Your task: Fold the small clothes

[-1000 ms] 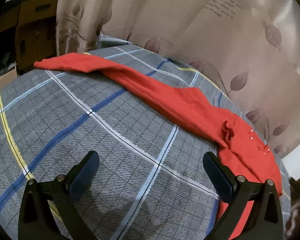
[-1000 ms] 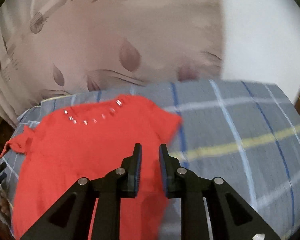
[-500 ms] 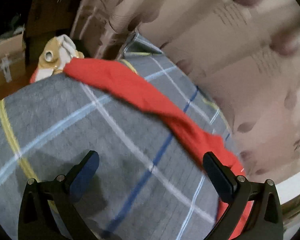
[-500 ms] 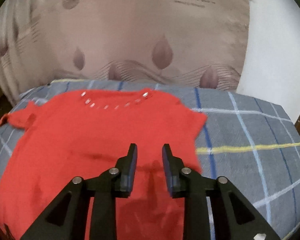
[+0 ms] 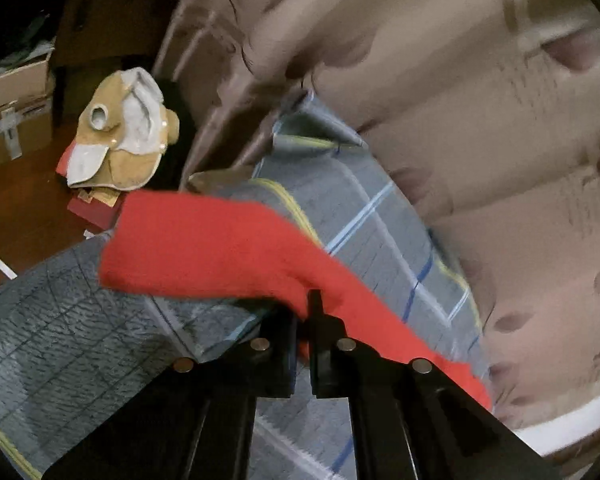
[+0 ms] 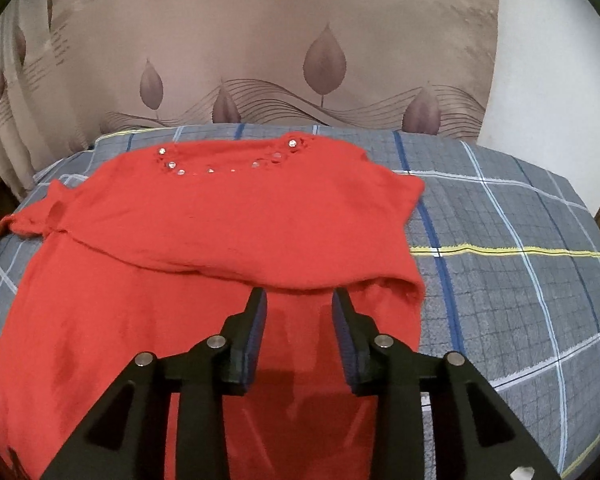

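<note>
Now pinching the red top (image 5: 228,248) at one end with the left tongs (image 5: 302,320), no longer gaping wide. Opening the right tongs (image 6: 298,304) over the middle, gripping nothing. Lying spread on the checked bed (image 6: 520,240), waiting for folding.

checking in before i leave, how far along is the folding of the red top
Done: one fold, the red top doubled over itself on the plaid sheet. In hand: left gripper pinches its far end; right gripper is opening, nothing between. Left: remaining folds.
</note>
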